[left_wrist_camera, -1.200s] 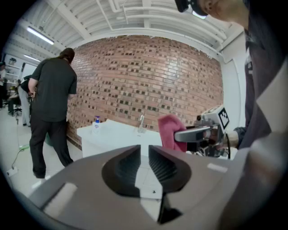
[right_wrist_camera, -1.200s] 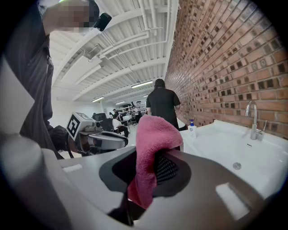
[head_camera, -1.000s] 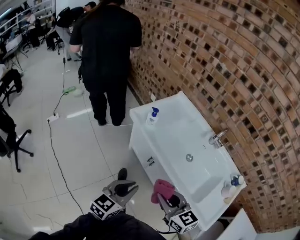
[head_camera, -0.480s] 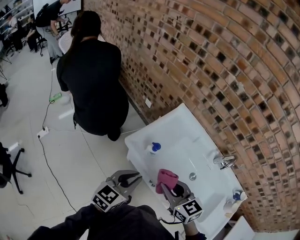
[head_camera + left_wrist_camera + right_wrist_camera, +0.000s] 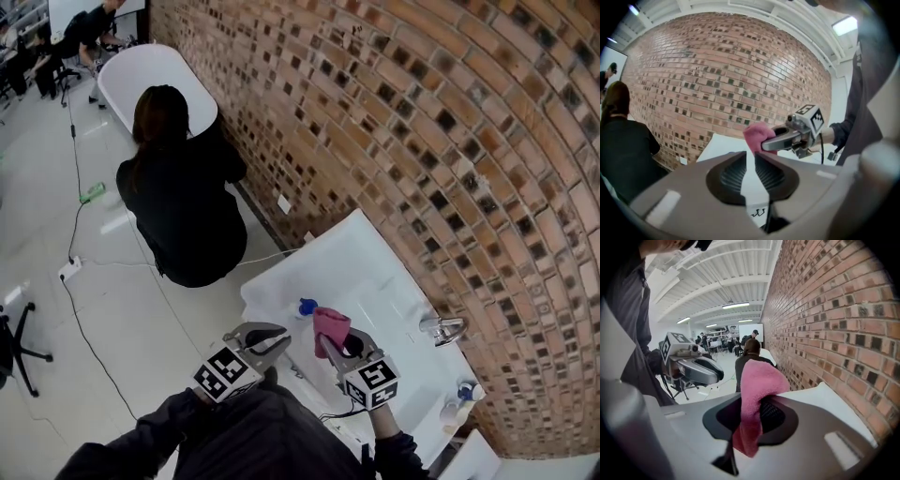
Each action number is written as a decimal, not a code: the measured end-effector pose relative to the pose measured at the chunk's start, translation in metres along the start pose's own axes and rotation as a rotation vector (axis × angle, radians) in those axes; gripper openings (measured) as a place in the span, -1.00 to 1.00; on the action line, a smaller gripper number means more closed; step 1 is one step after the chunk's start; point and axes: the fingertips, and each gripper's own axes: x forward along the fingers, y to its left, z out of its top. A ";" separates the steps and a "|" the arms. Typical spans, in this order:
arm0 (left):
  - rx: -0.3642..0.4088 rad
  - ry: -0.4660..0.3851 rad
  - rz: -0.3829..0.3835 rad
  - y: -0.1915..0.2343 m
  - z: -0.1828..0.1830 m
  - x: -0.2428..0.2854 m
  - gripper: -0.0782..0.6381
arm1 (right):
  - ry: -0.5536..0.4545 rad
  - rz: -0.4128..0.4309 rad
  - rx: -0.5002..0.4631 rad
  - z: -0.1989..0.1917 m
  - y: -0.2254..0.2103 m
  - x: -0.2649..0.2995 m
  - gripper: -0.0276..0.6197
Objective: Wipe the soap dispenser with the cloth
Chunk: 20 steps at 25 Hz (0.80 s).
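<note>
Item, your right gripper [image 5: 330, 343]: jaws pinching a pink cloth [image 5: 331, 324]; the cloth bunches above the jaws and a tail hangs below them, as the right gripper view shows.
Item, your left gripper [image 5: 277, 338]: jaws pressed almost together, only a sliver of gap; nothing between them; it sits at 9 o'clock of the right gripper, near but apart.
Item, soap dispenser [image 5: 306, 307]: blue top; stands on the near left corner of the white sink [image 5: 370, 262]; at 10 o'clock of the cloth and just beside it; whether the two touch, you cannot tell.
Item, tap [image 5: 442, 329]: at 3 o'clock of the cloth, against the brick wall [image 5: 422, 131].
Item, person in black [image 5: 183, 206]: crouched on the floor at 11 o'clock of your left gripper, well apart.
</note>
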 end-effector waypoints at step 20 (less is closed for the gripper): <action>-0.049 0.001 0.049 0.023 -0.009 -0.011 -0.69 | 0.517 -0.016 -0.750 -0.018 -0.021 0.064 -0.68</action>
